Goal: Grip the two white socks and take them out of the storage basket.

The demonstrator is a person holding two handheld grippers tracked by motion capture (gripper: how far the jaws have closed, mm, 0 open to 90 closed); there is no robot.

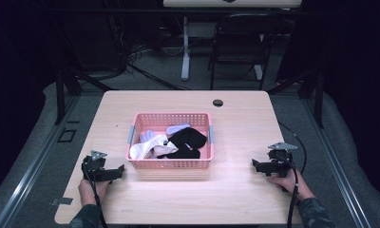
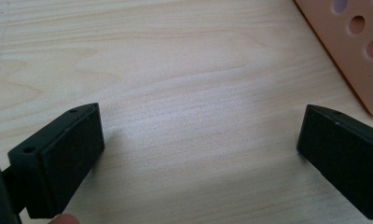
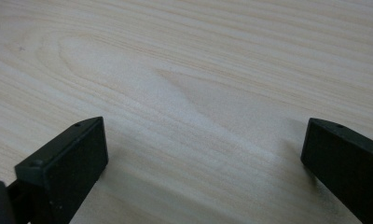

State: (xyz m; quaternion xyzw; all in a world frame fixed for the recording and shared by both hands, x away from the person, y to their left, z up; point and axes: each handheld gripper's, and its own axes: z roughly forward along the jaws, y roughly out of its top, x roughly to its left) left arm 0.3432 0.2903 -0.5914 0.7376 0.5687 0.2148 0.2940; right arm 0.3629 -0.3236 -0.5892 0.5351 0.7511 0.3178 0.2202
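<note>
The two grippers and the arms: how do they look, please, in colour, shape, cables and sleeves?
The left gripper and the right gripper are black, each with two blocky, flat-faced jaws that have small holes on top. Each carries a grey three-cornered plate on top and trails a black cable. The person's sleeves are dark with a mottled pattern.

My pale wood-grain worktop (image 1: 235, 194) carries a pink perforated plastic basket (image 1: 171, 164) near its middle. Beyond the basket, toward the far edge, a small dark round hole (image 1: 218, 102) sits in the wood.
</note>
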